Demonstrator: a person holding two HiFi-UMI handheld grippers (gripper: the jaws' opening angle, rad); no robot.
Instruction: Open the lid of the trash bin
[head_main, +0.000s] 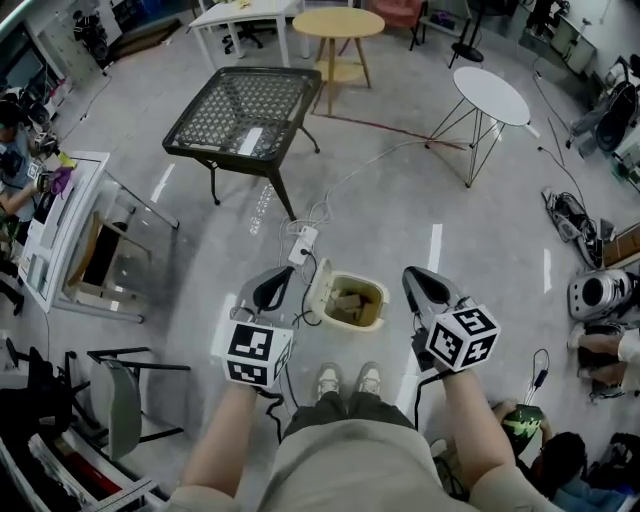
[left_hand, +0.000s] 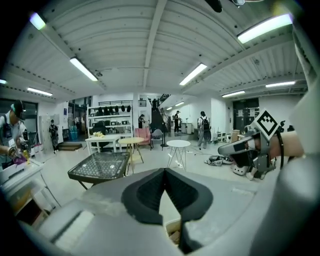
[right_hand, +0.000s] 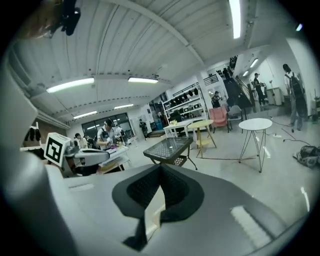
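Observation:
A small cream trash bin (head_main: 362, 304) stands on the floor just ahead of the person's shoes. Its lid (head_main: 319, 289) is raised and stands upright on the bin's left side, and brownish contents show inside. My left gripper (head_main: 283, 274) hovers left of the lid with its jaws closed together and empty. My right gripper (head_main: 412, 275) hangs right of the bin, also shut and empty. A sliver of the bin (left_hand: 173, 233) shows below the closed tips of the left gripper (left_hand: 163, 171). A cream edge (right_hand: 154, 210) shows under the right gripper (right_hand: 160, 166).
A white power strip (head_main: 303, 245) with cables lies just beyond the bin. Farther off stand a black mesh table (head_main: 245, 110), a round wooden table (head_main: 338, 24) and a white round table (head_main: 490, 95). A white shelf unit (head_main: 60, 230) is at the left, with gear (head_main: 598, 294) on the floor at the right.

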